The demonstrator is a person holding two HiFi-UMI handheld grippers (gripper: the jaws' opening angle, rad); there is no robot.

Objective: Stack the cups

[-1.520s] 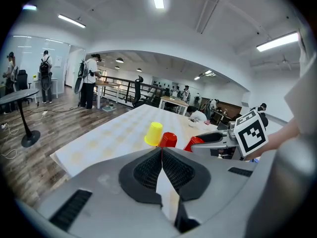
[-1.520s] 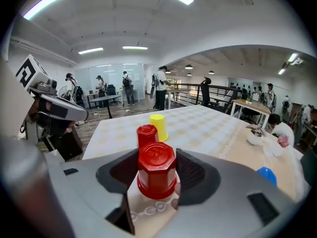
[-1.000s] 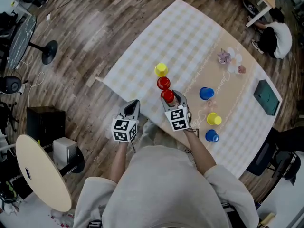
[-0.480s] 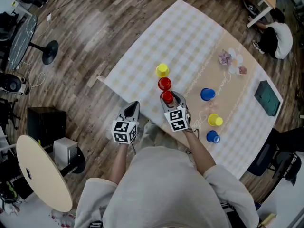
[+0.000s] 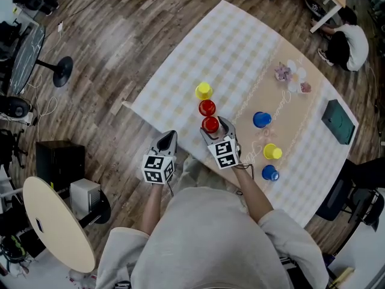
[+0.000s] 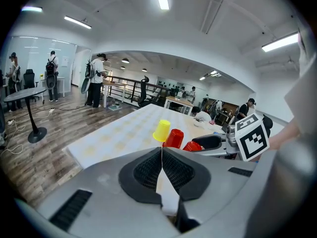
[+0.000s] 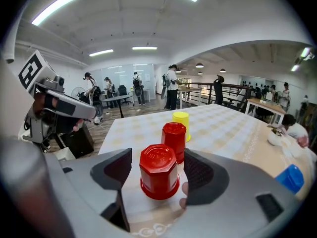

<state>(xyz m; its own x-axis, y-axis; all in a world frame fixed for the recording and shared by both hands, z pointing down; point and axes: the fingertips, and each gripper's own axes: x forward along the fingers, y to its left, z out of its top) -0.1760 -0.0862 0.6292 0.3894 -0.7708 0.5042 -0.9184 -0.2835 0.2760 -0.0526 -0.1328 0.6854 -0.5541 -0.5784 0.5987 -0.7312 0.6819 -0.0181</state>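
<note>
The right gripper is over the near edge of the table with its jaws apart and nothing gripped. The near red cup stands between them, upside down with its base up and its long axis vertical. A gap shows on each side of the cup, so the pads do not appear to touch it. A second red cup stands just beyond it, also upside down. A yellow cup stands just behind that one. The three form a row running straight away from the right jaws. The left gripper is held off the table edge, over the floor, with its jaws pressed together on nothing. The right gripper is therefore the nearer one to the row. Two blue cups and a second yellow cup stand well apart to its right. The next move appears to be closing on the near red cup, then lifting it clear and carrying it forward over the second red cup.
</note>
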